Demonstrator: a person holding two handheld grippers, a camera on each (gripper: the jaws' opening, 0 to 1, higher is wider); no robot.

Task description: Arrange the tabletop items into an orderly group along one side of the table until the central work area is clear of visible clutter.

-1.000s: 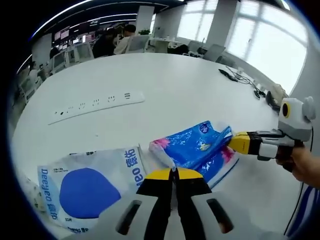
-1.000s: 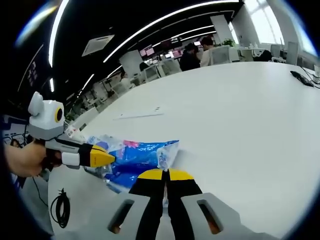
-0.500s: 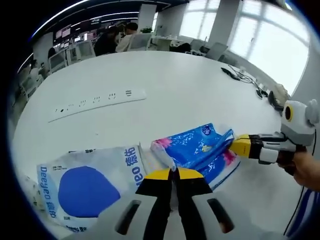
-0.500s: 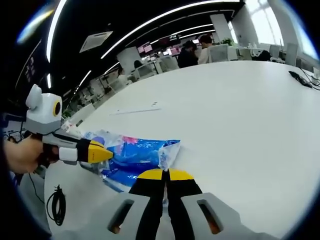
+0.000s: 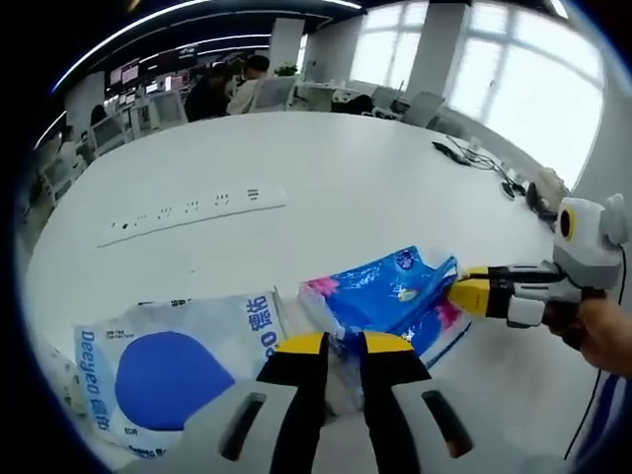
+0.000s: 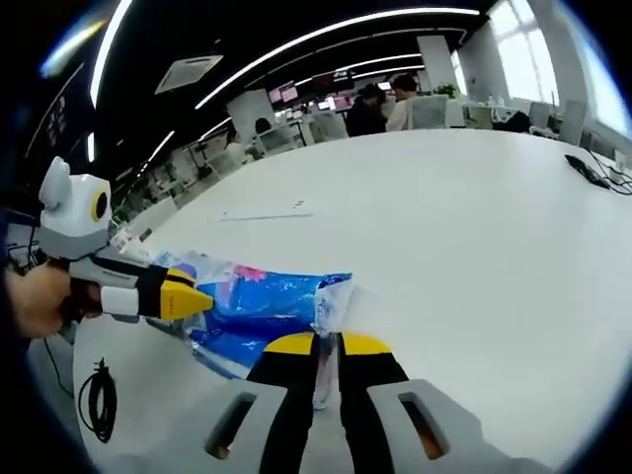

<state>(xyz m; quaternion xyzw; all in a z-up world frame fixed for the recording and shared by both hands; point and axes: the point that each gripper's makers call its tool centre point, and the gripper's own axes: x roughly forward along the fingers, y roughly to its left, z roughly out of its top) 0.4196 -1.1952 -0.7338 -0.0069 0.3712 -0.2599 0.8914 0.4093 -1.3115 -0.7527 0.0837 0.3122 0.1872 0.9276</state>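
A blue plastic-wrapped tissue pack (image 5: pixel 390 291) lies on the white table (image 5: pixel 336 168), with a white bag printed with a blue circle (image 5: pixel 168 370) beside it. My left gripper (image 5: pixel 343 348) is at the pack's near end, its jaws open by a small gap with wrap film between them. My right gripper (image 5: pixel 472 294) reaches in from the right and touches the pack's far corner. In the right gripper view the same pack (image 6: pixel 267 306) lies ahead. There the right gripper (image 6: pixel 328 346) stands narrowly open around the crimped end, and the left gripper (image 6: pixel 193 299) is at the other end.
A long white power strip (image 5: pixel 193 209) lies further out on the table. Dark cables and small items (image 5: pixel 474 158) sit near the far right edge. A black cable coil (image 6: pixel 94 410) hangs off the near edge. People sit at desks (image 5: pixel 232 84) beyond the table.
Both grippers were shut on the ends of the tissue pack; now each pair of jaws has parted a little. The pack has stayed where it was.
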